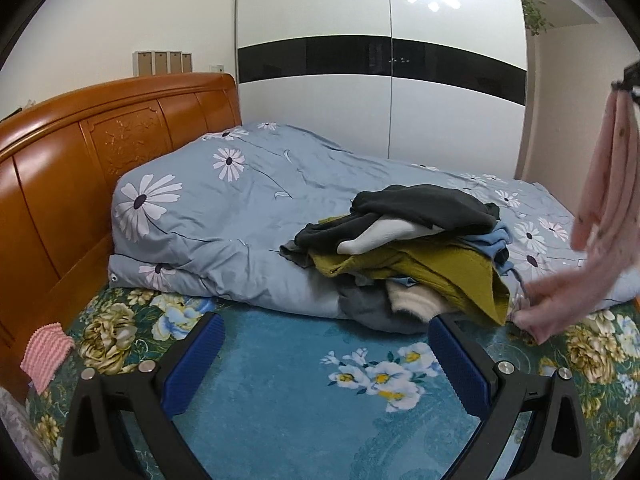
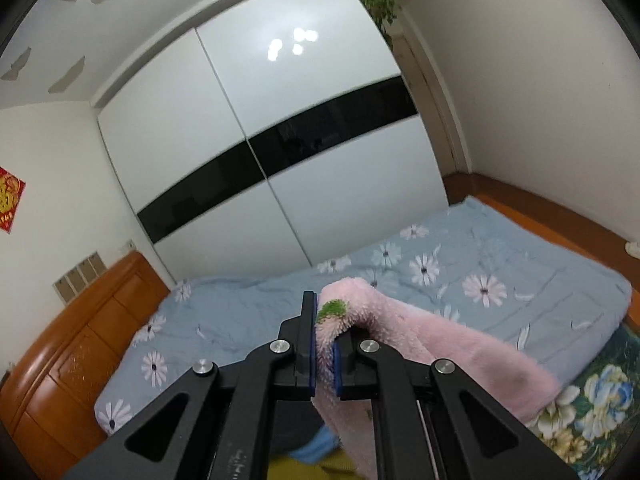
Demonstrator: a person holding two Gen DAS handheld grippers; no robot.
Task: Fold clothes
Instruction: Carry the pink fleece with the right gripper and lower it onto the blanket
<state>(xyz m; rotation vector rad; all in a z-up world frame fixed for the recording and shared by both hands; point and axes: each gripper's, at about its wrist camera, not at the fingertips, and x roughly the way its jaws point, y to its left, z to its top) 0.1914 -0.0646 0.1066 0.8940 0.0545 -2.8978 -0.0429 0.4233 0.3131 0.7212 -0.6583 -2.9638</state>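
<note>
- Firstly, from the left wrist view, the left gripper (image 1: 324, 364) is hovering released, its blue-padded fingers (image 1: 192, 364) spread wide and gripping nothing, over the near part of a teal floral bedspread (image 1: 280, 400).
- Just beyond it, a pile of clothes (image 1: 404, 248) is lying where the bedspread meets a light blue daisy-print duvet (image 1: 224, 200); a dark grey garment (image 1: 428, 204) is sitting on top, with an olive-green garment (image 1: 440, 272) and a cream piece (image 1: 416, 300) lower down.
- At the right edge, a pink fleece garment (image 1: 604, 200) is hanging from the right gripper (image 1: 630, 80), its lower end reaching down to the bedspread just right of the pile; motion blur is hiding its outline there.
- On the near left, a small pink knitted cloth (image 1: 44, 356) is lying beside the carved wooden headboard (image 1: 100, 152).
- Next, from the right wrist view, the right gripper (image 2: 325, 344) is clenching the pink fleece garment (image 2: 440, 352) between its nearly closed fingers, a green patch (image 2: 332, 309) showing at the pinched fold.
- The garment is draping off to the right and downward, held up above the daisy-print duvet (image 2: 500, 264).
- Behind the bed, a white wardrobe with a black band (image 2: 280, 140) is filling the far wall.
</note>
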